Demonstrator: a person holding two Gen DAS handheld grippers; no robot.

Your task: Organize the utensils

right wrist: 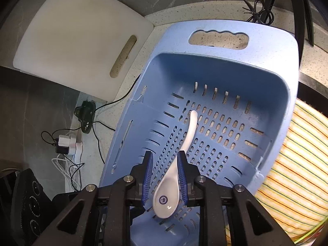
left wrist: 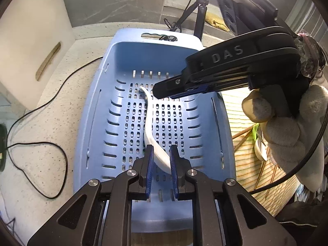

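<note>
A blue slotted basket point(left wrist: 92, 106) point(right wrist: 266, 47) sits on a speckled counter. In the left wrist view a white spoon point(left wrist: 148, 119) lies lengthwise on the basket floor. Its near end runs between the pads of my left gripper point(left wrist: 162, 146), which stand slightly apart with a gap beside the spoon. My right gripper point(left wrist: 162, 92), held by a gloved hand point(left wrist: 287, 127), reaches in from the right over the far handle tip. In the right wrist view a white spoon point(right wrist: 167, 192) with a blue emblem has its bowl between the parted pads of the right gripper point(right wrist: 164, 152). Whether both views show one spoon I cannot tell.
A white cutting board point(left wrist: 30, 41) point(right wrist: 78, 34) leans at the back left. A black cable point(left wrist: 41, 106) loops over the counter left of the basket. A striped mat point(left wrist: 242, 133) point(right wrist: 297, 164) with chopsticks point(left wrist: 244, 137) lies to the right. Plugs point(right wrist: 67, 143) and a tripod point(left wrist: 201, 16) stand nearby.
</note>
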